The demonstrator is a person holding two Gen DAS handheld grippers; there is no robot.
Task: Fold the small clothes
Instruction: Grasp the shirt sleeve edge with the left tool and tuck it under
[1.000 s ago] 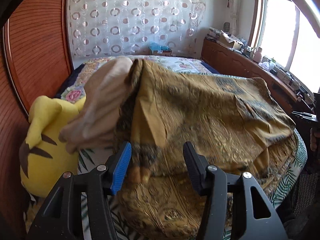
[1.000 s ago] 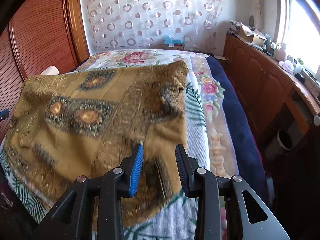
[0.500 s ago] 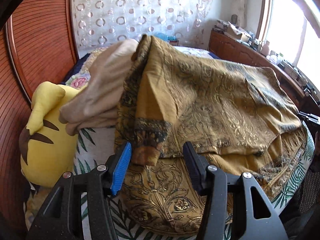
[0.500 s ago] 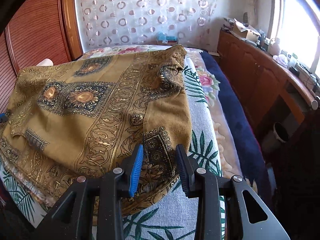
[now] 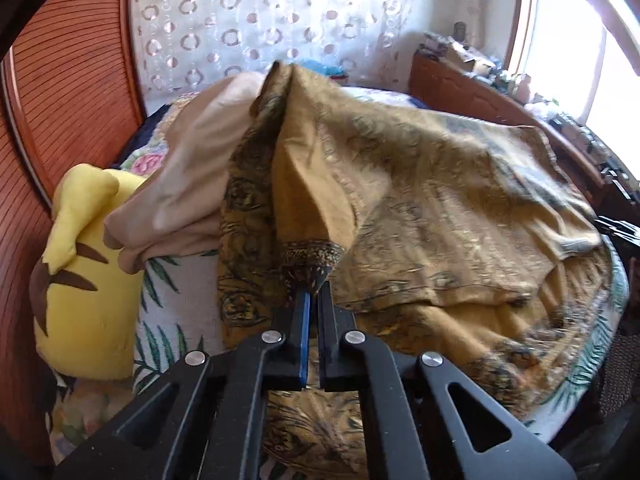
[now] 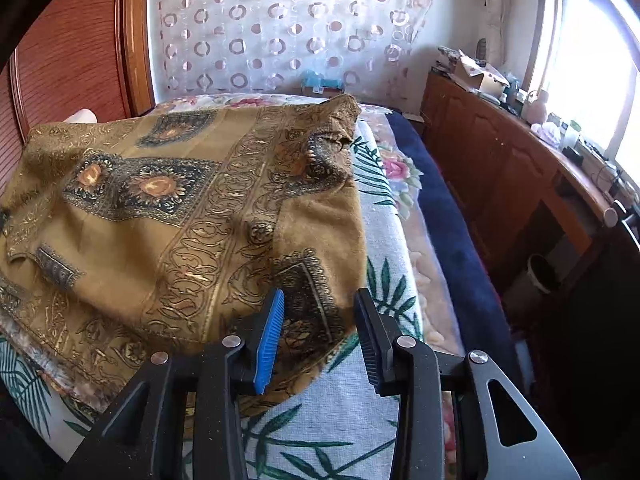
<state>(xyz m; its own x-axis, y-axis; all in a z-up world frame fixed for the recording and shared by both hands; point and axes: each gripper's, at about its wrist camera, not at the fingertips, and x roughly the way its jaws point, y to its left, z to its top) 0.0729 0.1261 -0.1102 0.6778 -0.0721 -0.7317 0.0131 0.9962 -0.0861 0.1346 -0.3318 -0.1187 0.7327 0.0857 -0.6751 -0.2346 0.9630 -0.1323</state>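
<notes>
Left gripper (image 5: 313, 292): jaws closed tight on a dark-bordered hem corner of the gold patterned garment (image 5: 420, 208). The pinched cloth rises from the jaws in a narrow ridge running straight away toward the curtain (image 5: 256, 28).

Right gripper (image 6: 318, 334): jaws part-way apart and opening, poised over the garment's near right corner (image 6: 304, 288); the pads are not pressing on the cloth.

The garment lies spread on the bed (image 6: 384, 240), over the palm-leaf cover. In the right wrist view its long axis runs across the bed from side to side, and its right edge runs from the gripper away toward the far end of the bed. Gold border bands run the same way as that edge.

A beige cloth (image 5: 192, 184) is heaped just left of the raised ridge and touches it. A yellow plush toy (image 5: 84, 280) sits at the bed's left side, against the wooden panel (image 5: 68, 92).
</notes>
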